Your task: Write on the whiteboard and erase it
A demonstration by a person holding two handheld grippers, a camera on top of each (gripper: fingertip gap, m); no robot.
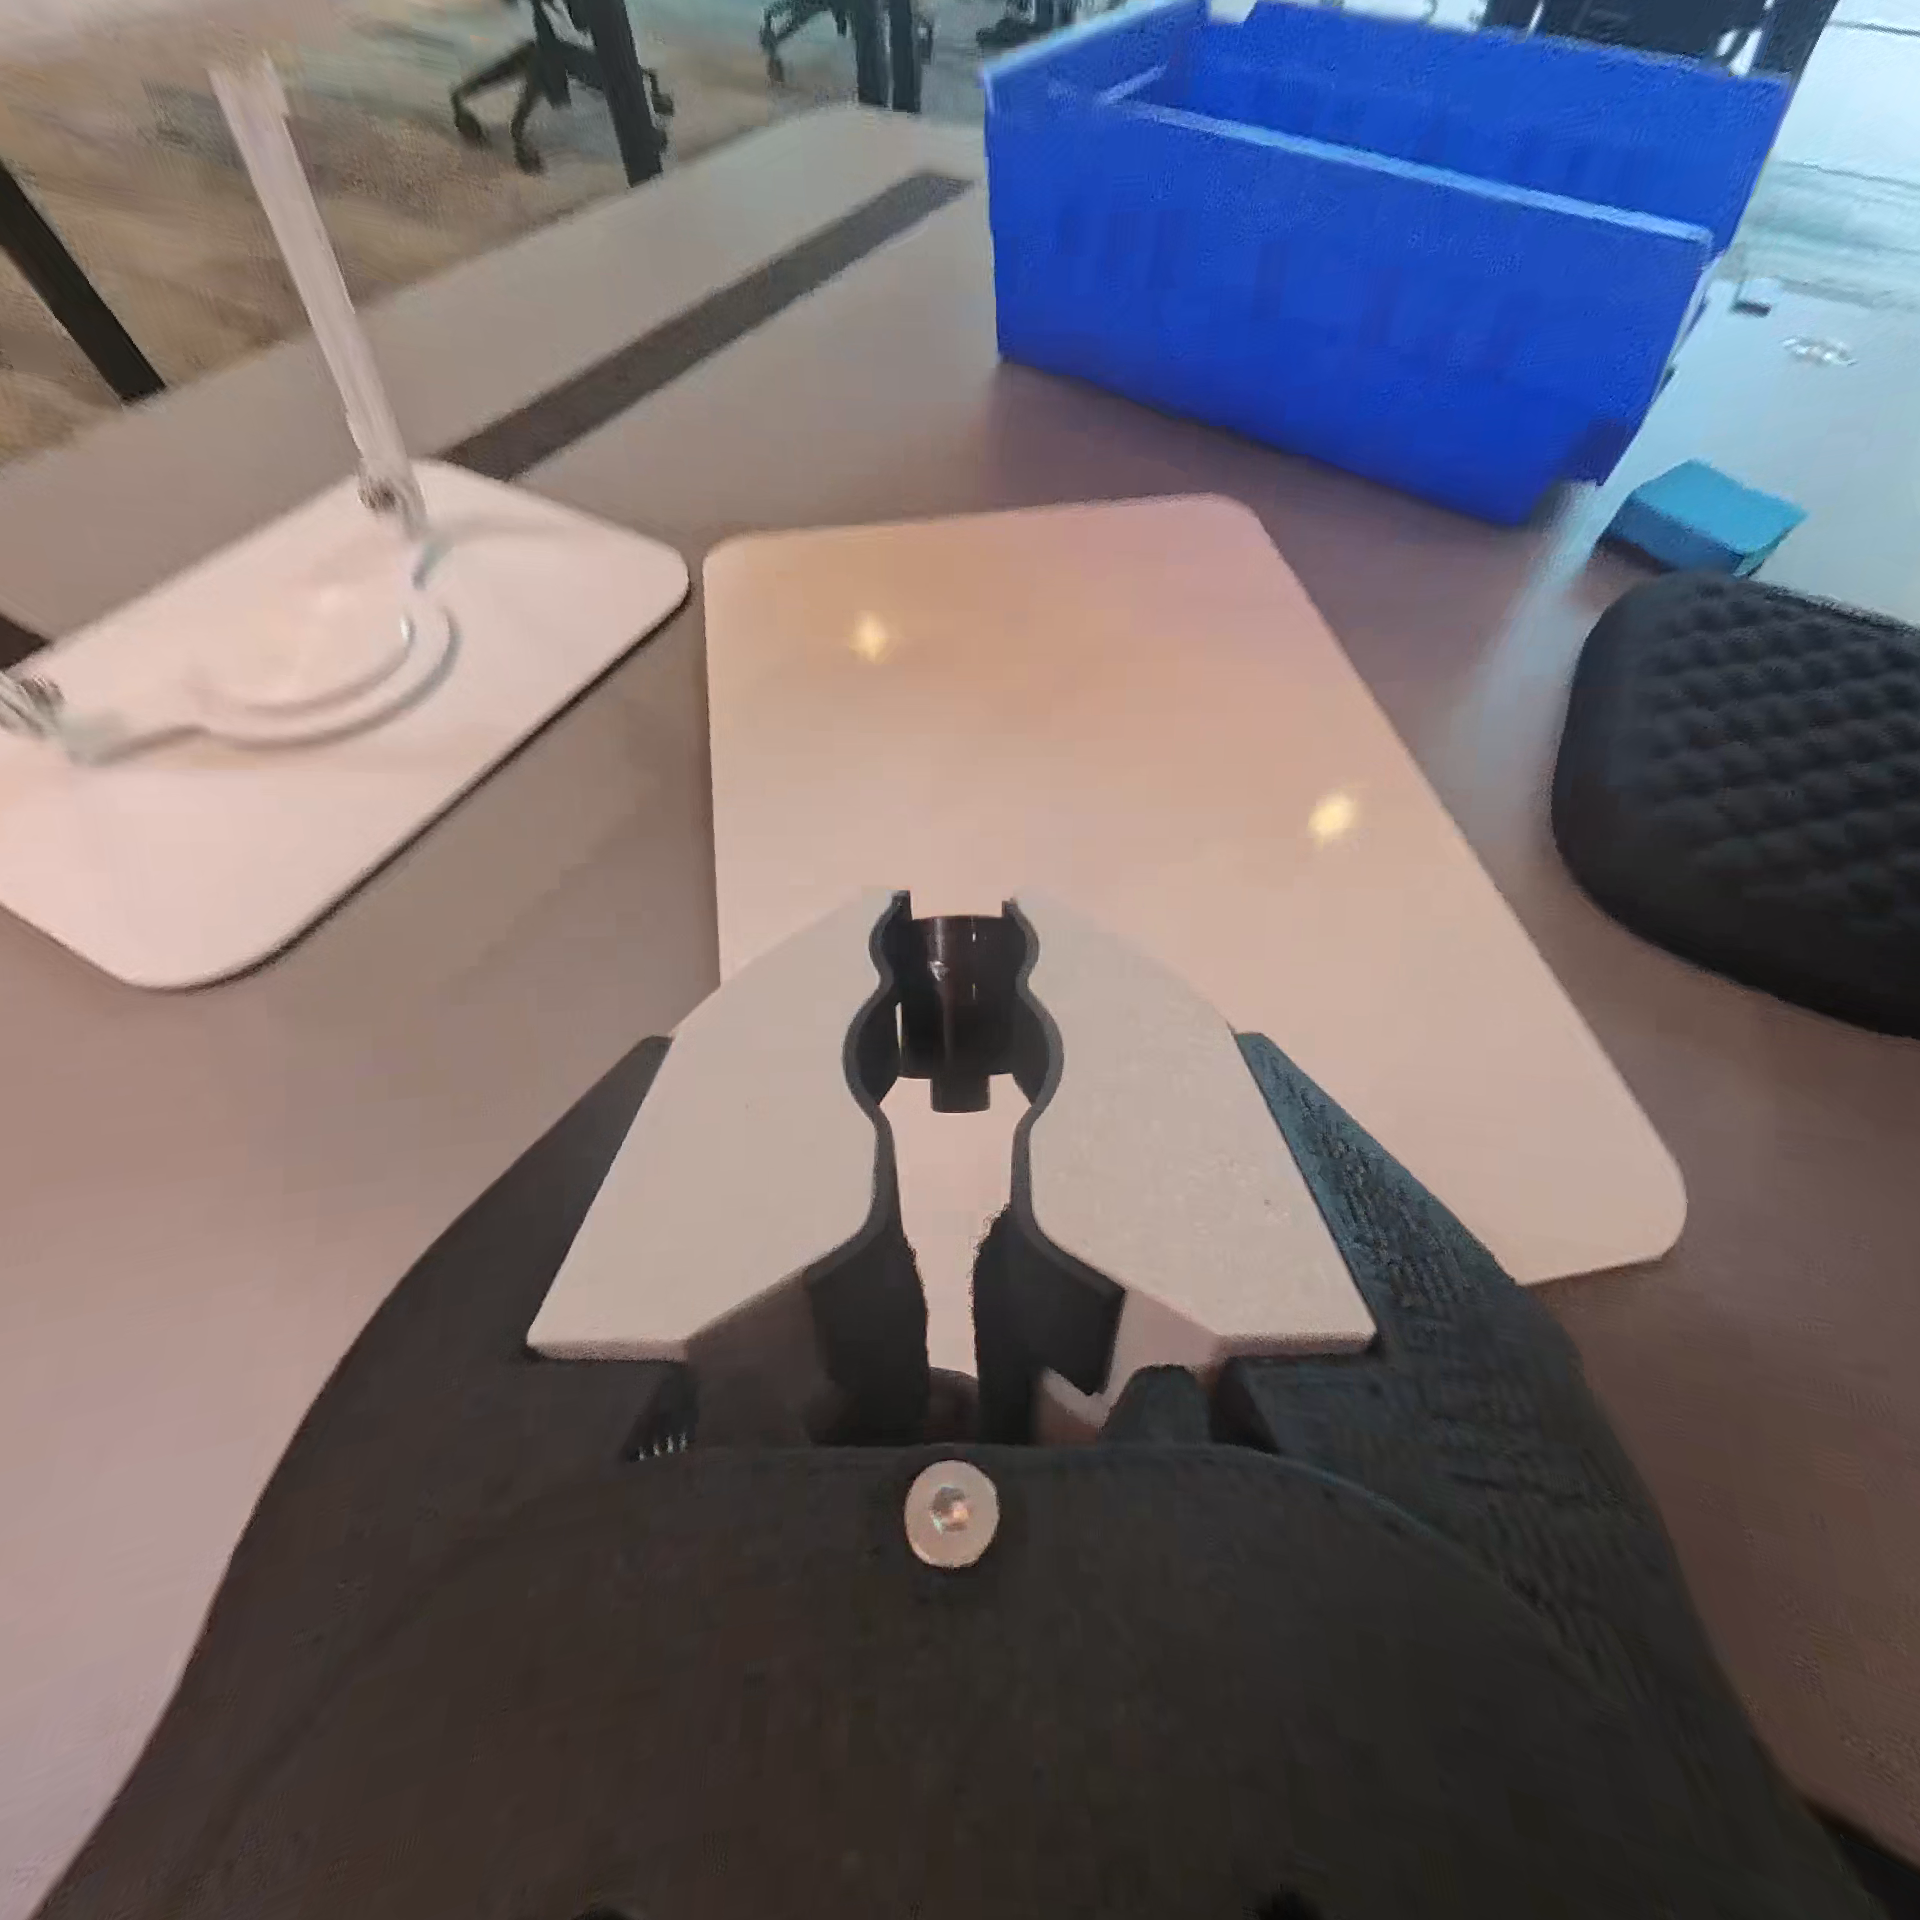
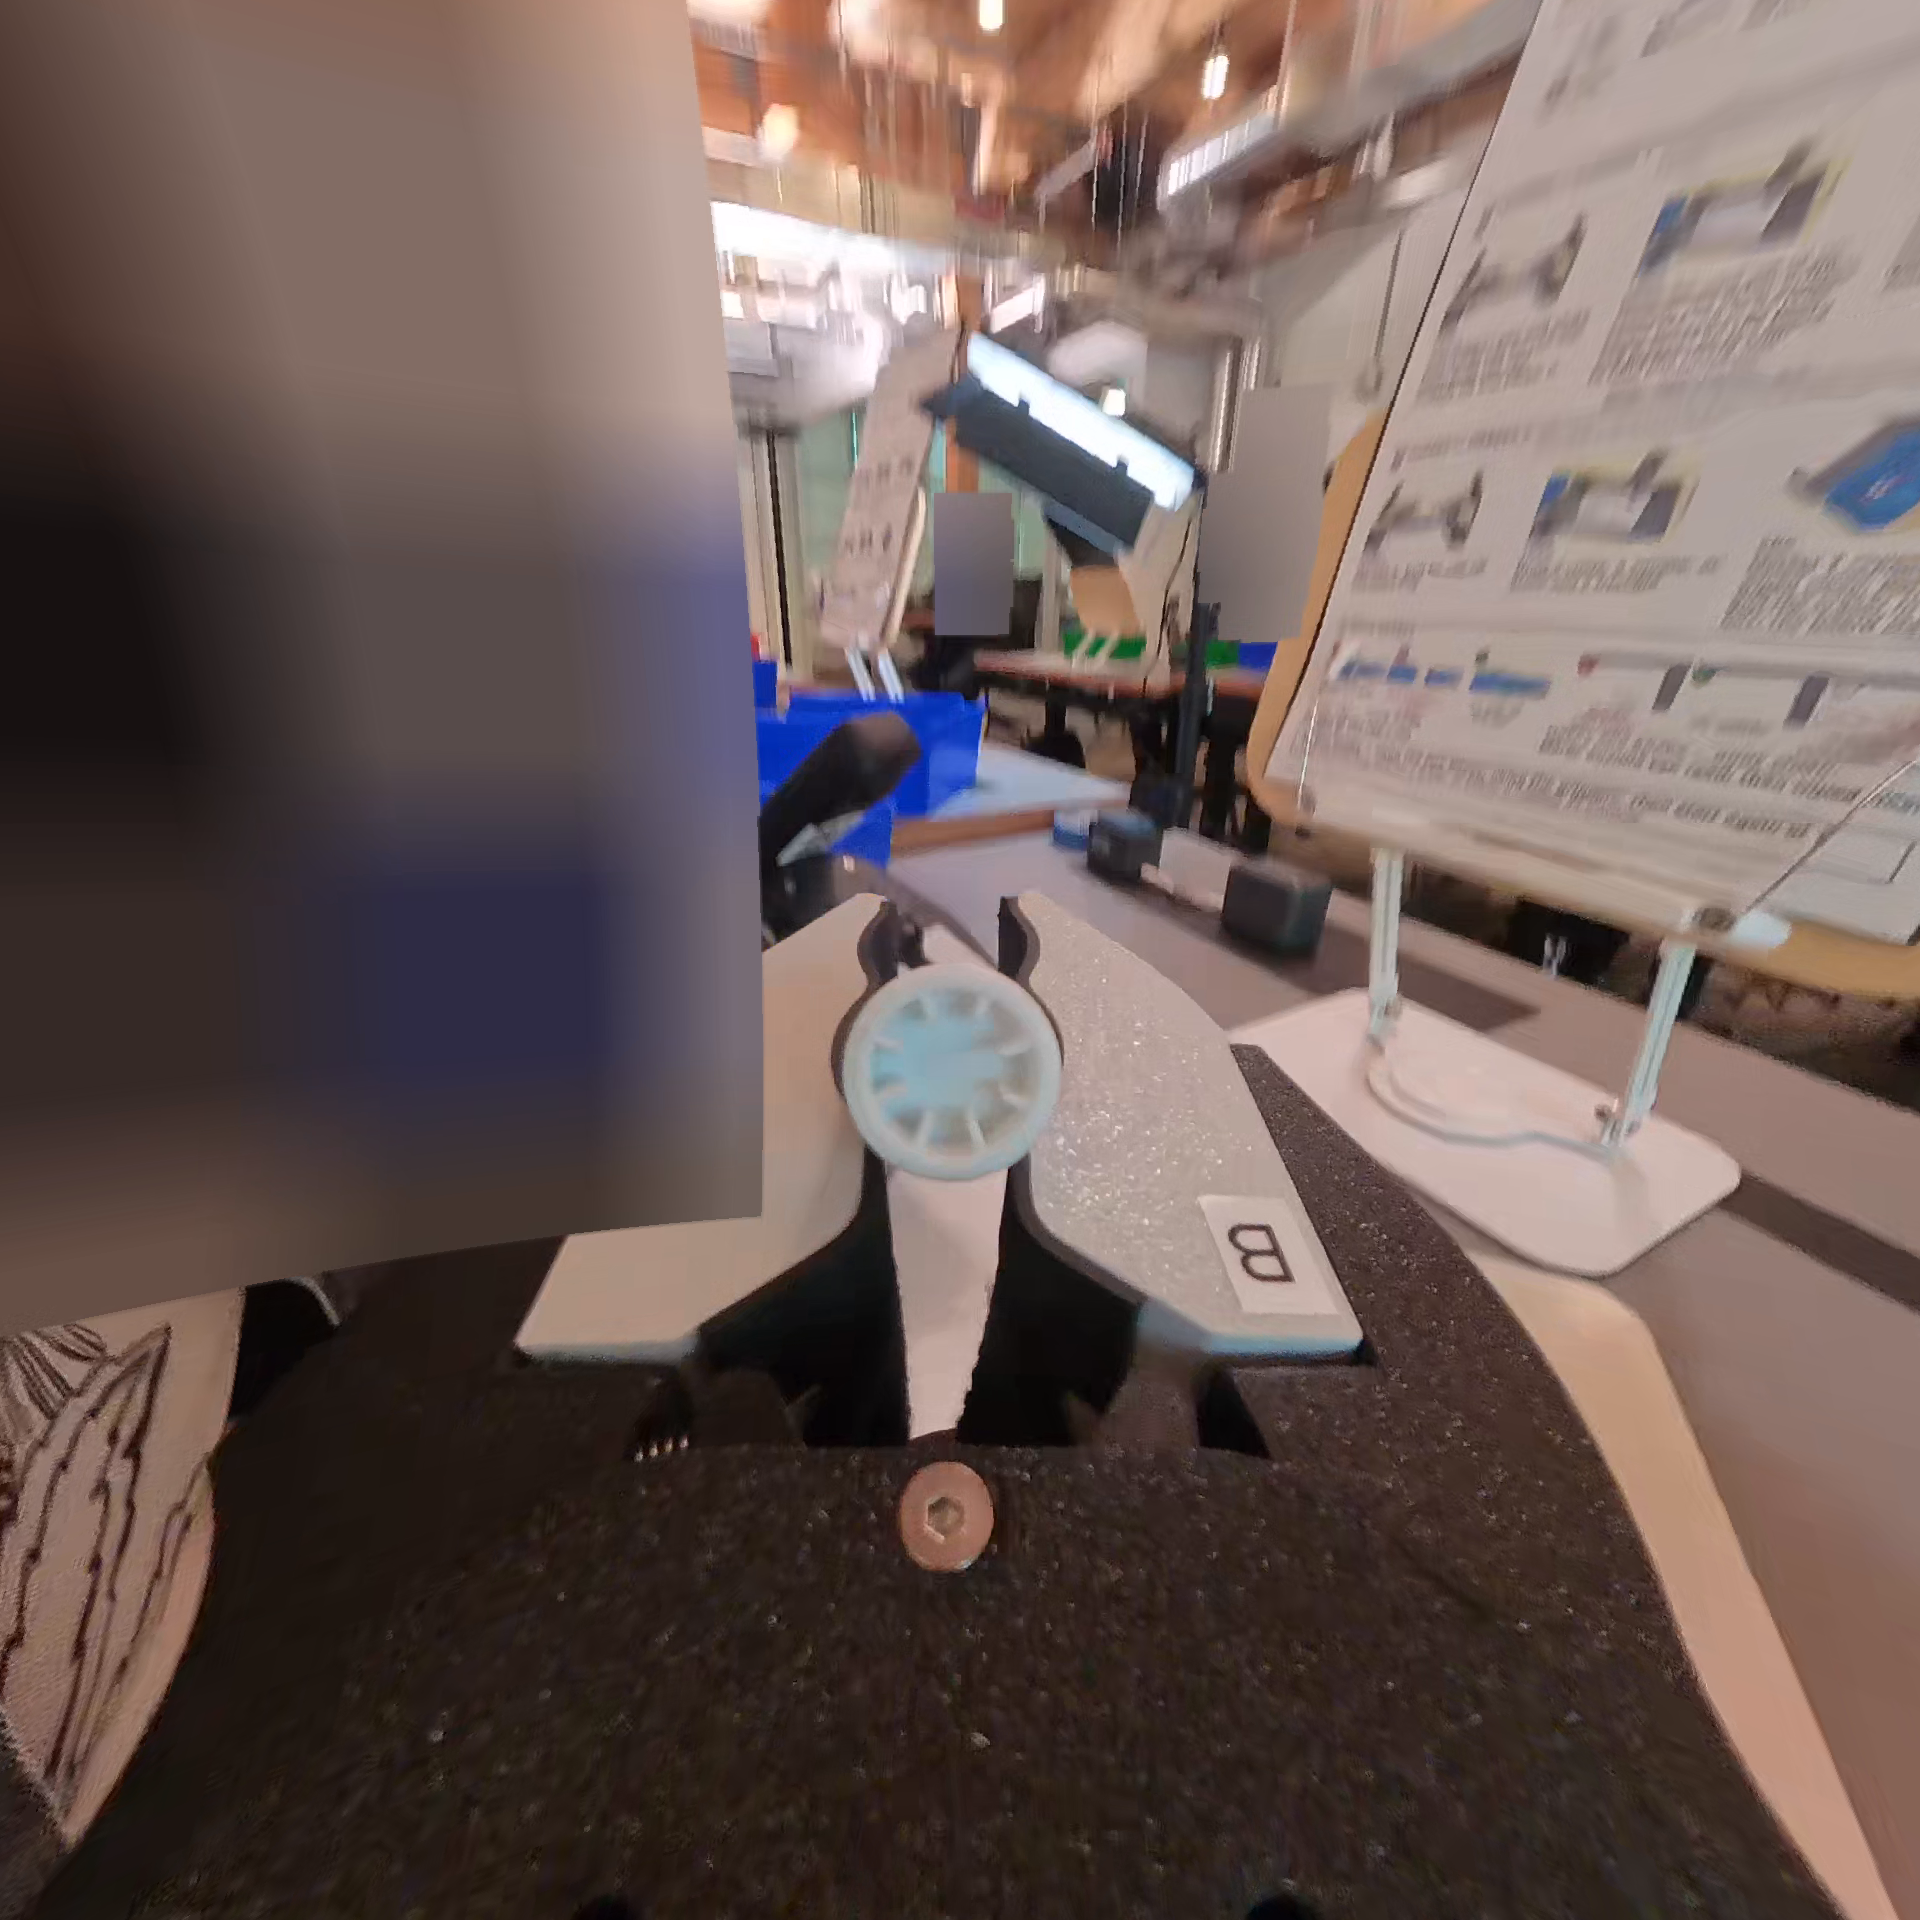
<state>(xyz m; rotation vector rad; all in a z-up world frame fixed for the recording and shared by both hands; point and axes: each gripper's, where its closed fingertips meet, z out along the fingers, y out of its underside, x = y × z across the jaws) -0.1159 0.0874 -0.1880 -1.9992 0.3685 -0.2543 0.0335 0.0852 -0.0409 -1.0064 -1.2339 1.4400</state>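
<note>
Even, bright indoor light is filling both views. Two small glare spots are shining on the whiteboard point(image 1: 1091, 790), showing lamps overhead, and ceiling lamps point(image 2: 987, 16) are glowing in the right wrist view. Motion blur is smearing the blue bin point(image 1: 1330, 260), the clear stand point(image 1: 301, 343) and the printed sheet point(image 2: 1662, 468). Near gripper bodies are staying sharper. Wide-angle distortion is bending the worktop point(image 1: 312, 1143) edges, and shadows are lying soft.

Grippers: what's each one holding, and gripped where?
Left gripper: small black cap, pinched across its sides. Right gripper: white round-ended marker, clamped around its barrel, end facing camera.
</note>
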